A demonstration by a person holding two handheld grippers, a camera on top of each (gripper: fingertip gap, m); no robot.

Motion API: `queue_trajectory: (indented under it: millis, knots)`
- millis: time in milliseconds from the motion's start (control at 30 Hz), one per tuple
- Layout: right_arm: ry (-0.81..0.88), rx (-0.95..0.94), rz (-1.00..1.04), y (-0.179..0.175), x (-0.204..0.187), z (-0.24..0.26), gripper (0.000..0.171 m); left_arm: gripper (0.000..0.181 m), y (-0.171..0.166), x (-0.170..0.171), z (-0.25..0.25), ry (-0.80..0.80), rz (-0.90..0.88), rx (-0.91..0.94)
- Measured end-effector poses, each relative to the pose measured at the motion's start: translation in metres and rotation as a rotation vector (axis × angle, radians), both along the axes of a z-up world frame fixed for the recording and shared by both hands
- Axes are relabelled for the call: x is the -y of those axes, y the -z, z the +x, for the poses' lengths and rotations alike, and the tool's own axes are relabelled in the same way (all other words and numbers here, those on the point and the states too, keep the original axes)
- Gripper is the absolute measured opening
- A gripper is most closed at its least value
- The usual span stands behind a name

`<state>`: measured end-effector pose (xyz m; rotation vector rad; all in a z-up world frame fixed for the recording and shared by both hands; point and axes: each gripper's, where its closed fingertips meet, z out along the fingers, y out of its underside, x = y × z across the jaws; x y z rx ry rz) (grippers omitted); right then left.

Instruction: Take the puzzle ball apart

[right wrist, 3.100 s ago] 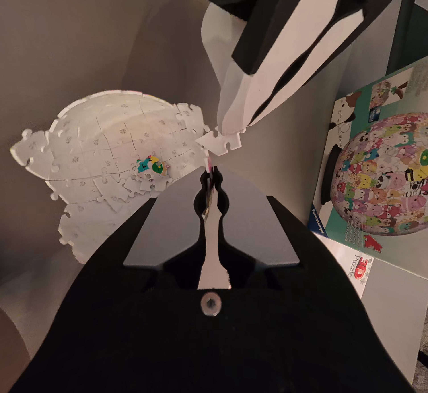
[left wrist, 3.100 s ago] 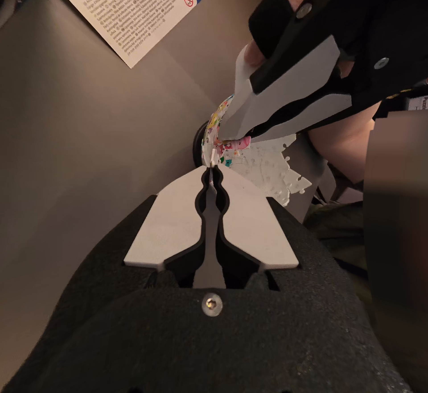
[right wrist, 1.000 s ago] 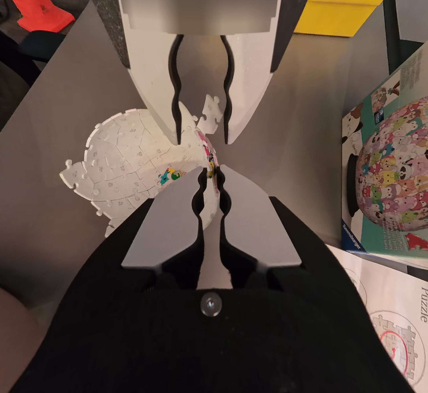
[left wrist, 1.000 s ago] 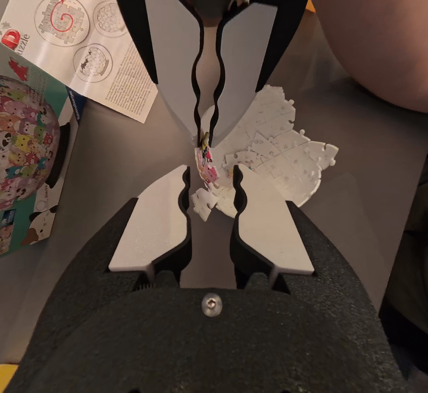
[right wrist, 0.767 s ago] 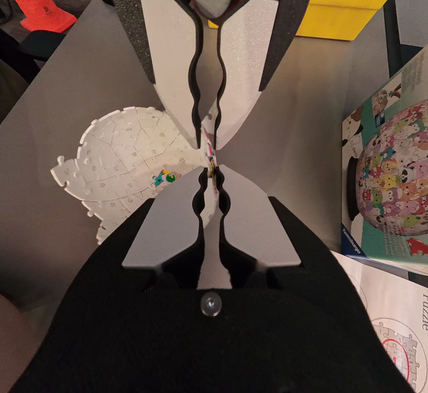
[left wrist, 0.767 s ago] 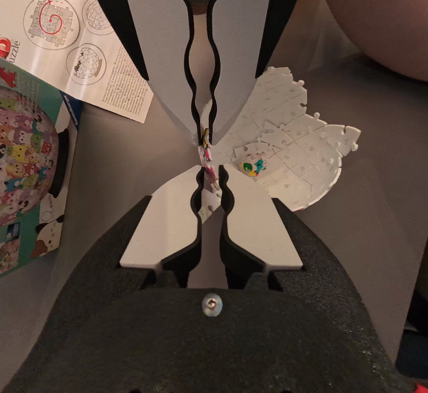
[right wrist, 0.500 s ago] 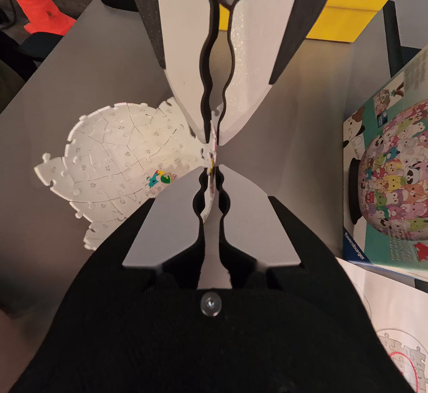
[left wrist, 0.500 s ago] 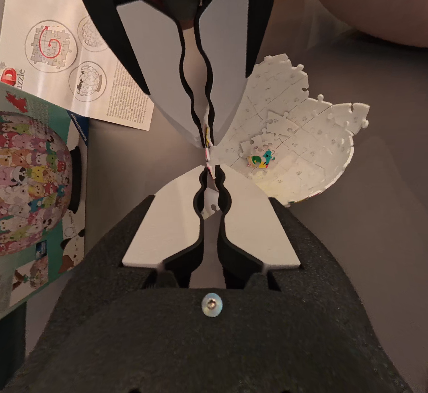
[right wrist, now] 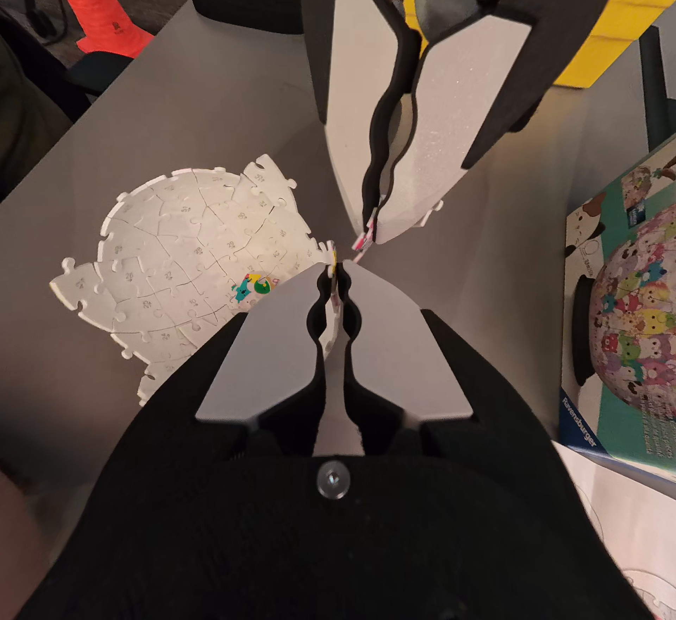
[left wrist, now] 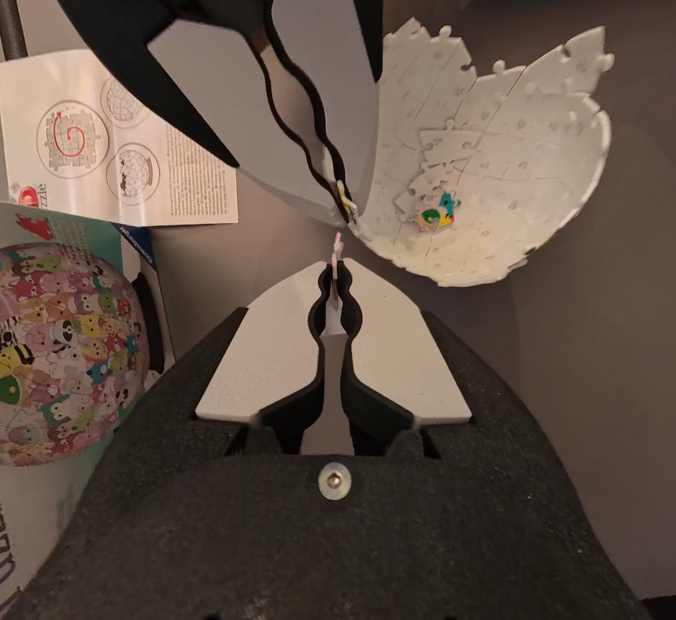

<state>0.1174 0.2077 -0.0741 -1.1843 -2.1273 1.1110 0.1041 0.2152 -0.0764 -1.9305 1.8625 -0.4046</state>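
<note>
Left wrist view shows our left gripper point(left wrist: 335, 266) at 6 o'clock, its jaws pinched nearly together on a single loose piece point(left wrist: 335, 255) that stands edge-on between the tips. It is clear of the shell point(left wrist: 494, 170), the white bowl-shaped remainder of the puzzle ball, which hangs at 2 o'clock with its hollow side toward us. Several detached pieces point(left wrist: 439, 211) lie inside, one showing its coloured face. Our right gripper point(left wrist: 342, 214) reaches in from 12 o'clock, jaws closed tight on the shell's near rim. At 9 o'clock a leaflet point(left wrist: 120, 141) lies on the grey table point(left wrist: 585, 419), with the box point(left wrist: 69, 346) at 8 o'clock.

Right wrist view has our right gripper point(right wrist: 335, 267) at 6 o'clock, jaws clamped on the rim of the shell point(right wrist: 190, 266), which spreads toward 9 o'clock above the table point(right wrist: 219, 90). The left gripper point(right wrist: 371, 233) comes down from 12 o'clock, holding the loose piece point(right wrist: 364, 242) just beside the rim but apart from it. The box point(right wrist: 629, 328) sits at 3 o'clock, an orange cone point(right wrist: 91, 2) at 11 o'clock and a yellow bin point(right wrist: 622, 17) at 1 o'clock.
</note>
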Motion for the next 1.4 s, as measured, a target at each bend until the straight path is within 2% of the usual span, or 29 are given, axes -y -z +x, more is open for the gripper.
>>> queue_trajectory:
  millis: [167, 367, 467, 600, 667, 733, 833, 967, 1167, 1267, 1400]
  knots:
    - [0.019, 0.011, -0.016, 0.000, -0.002, 0.000, 0.008, 0.002, -0.003, -0.004, -0.006, -0.070, -0.005, 0.053]
    - [0.052, -0.088, -0.048, -0.024, -0.006, -0.002, 0.024, 0.002, -0.052, -0.017, -0.026, -0.309, 0.117, 0.261]
    - [0.104, -0.252, -0.034, -0.064, -0.011, -0.005, 0.028, 0.002, -0.097, -0.015, -0.029, -0.424, 0.208, 0.479]
    - [0.259, -0.425, -0.090, -0.129, -0.014, -0.012, 0.031, 0.002, -0.172, 0.009, -0.017, -0.442, 0.244, 0.855]
    - [0.247, -0.499, -0.223, -0.160, 0.005, -0.011, 0.050, 0.002, -0.194, 0.022, -0.010, -0.418, 0.270, 0.924]
    - [0.199, -0.578, -0.333, -0.186, 0.028, -0.002, 0.052, 0.002, -0.209, 0.030, -0.007, -0.415, 0.365, 0.951]
    - [0.266, -0.612, -0.394, -0.199, 0.041, 0.005, 0.042, 0.002, -0.225, 0.048, 0.001, -0.390, 0.458, 1.017]
    - [0.393, -0.644, -0.312, -0.200, 0.050, 0.006, 0.040, 0.002, -0.235, 0.070, 0.016, -0.327, 0.450, 1.118]
    - [0.435, -0.733, -0.239, -0.215, 0.063, 0.012, 0.023, 0.002, -0.238, 0.075, 0.023, -0.302, 0.421, 1.202]
    - [0.437, -0.656, -0.248, -0.206, 0.063, 0.004, 0.022, 0.002, -0.240, 0.076, 0.021, -0.283, 0.429, 1.219]
    - [0.426, -0.649, -0.233, -0.204, 0.063, -0.005, 0.018, 0.002, -0.238, 0.073, 0.021, -0.273, 0.431, 1.205]
